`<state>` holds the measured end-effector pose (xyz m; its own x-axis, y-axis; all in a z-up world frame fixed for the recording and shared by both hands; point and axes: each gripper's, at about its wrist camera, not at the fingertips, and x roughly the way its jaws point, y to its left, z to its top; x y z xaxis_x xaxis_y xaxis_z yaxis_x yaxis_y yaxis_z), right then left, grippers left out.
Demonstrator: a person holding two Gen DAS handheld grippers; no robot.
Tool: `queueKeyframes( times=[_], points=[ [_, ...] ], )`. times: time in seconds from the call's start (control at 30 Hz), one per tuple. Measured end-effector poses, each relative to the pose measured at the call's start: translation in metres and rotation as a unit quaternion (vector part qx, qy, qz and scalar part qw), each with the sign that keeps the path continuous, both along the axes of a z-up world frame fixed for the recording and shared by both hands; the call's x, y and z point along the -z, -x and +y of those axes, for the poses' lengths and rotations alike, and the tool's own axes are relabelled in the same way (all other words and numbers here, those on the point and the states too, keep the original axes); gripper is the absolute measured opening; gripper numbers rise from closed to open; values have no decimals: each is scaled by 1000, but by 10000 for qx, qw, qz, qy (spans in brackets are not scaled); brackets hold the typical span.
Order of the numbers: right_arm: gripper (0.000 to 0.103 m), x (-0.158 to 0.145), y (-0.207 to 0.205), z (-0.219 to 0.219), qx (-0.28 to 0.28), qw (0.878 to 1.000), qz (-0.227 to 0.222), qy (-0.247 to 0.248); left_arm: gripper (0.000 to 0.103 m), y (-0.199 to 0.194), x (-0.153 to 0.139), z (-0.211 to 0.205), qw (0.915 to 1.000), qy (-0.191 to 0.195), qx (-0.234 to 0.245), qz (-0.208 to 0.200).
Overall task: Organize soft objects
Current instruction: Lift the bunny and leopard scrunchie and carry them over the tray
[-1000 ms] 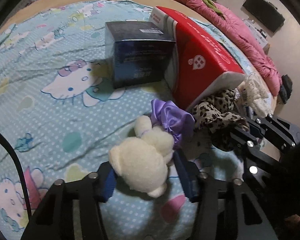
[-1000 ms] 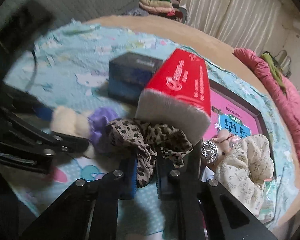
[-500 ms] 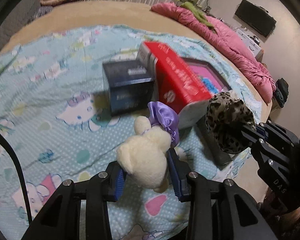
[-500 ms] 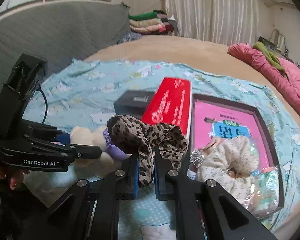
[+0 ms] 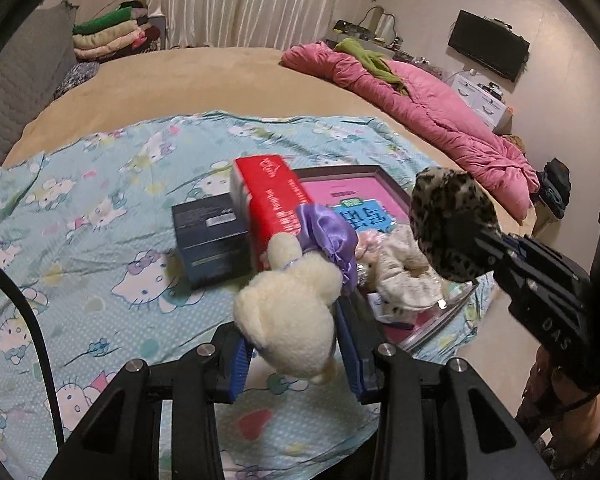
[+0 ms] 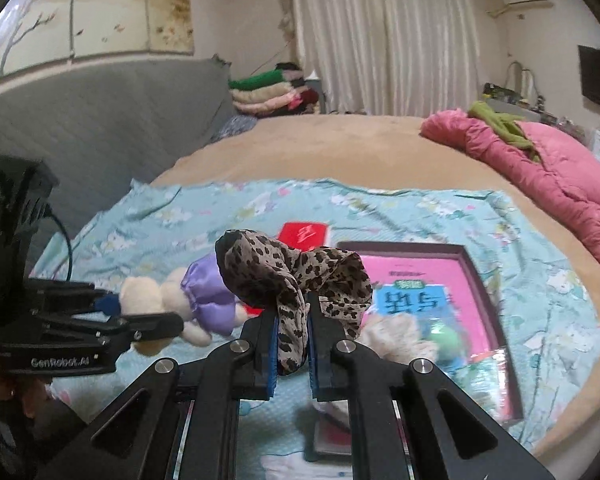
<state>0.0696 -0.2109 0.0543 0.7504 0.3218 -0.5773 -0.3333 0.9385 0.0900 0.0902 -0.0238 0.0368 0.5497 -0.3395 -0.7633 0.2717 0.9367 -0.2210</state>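
Note:
My left gripper [image 5: 294,350] is shut on a cream plush toy [image 5: 288,312] that wears a purple satin bow [image 5: 328,236], held up above the bed. My right gripper [image 6: 292,344] is shut on a leopard-print scrunchie [image 6: 292,272], also raised. In the left wrist view that scrunchie [image 5: 452,224] hangs at the right. From the right wrist view the left gripper [image 6: 140,316] and plush [image 6: 148,296] sit at the left. Below lies a dark-framed pink box [image 5: 340,170] with a cream floral scrunchie [image 5: 400,276] in it.
A red tissue pack [image 5: 272,196] and a dark box [image 5: 208,236] stand on the blue cartoon sheet [image 5: 100,208] left of the pink box. A pink quilt [image 5: 440,120] lies along the bed's far right. Folded clothes [image 6: 272,92] are stacked by the grey headboard [image 6: 100,120].
Both grippers have risen off the sheet with their things. The left jaws closed tighter on the plush. The boxes now look smaller and lower, and more of the room shows.

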Motion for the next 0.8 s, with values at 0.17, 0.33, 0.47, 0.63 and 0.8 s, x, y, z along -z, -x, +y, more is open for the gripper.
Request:
queueKeyframes(
  times=[0.17, 0.33, 0.47, 0.63, 0.8],
  points=[
    [11, -11, 3, -29, 277, 9994, -127, -169, 39, 2, -8, -20, 9999, -10, 122, -60],
    [11, -18, 5, -61, 601, 9975, -234, -296, 39, 1, -15, -43, 9995, 59, 283, -98],
    [11, -19, 6, -87, 850, 9951, -269, -419, 39, -3, -16, -68, 9989, 76, 455, -83],
    [11, -16, 6, -117, 1149, 9911, -268, -616, 39, -8, -14, -101, 9976, 113, 674, -64],
    [11, -11, 5, -140, 1367, 9875, -269, -744, 39, -19, -2, -130, 9966, 91, 814, 63]
  ],
)
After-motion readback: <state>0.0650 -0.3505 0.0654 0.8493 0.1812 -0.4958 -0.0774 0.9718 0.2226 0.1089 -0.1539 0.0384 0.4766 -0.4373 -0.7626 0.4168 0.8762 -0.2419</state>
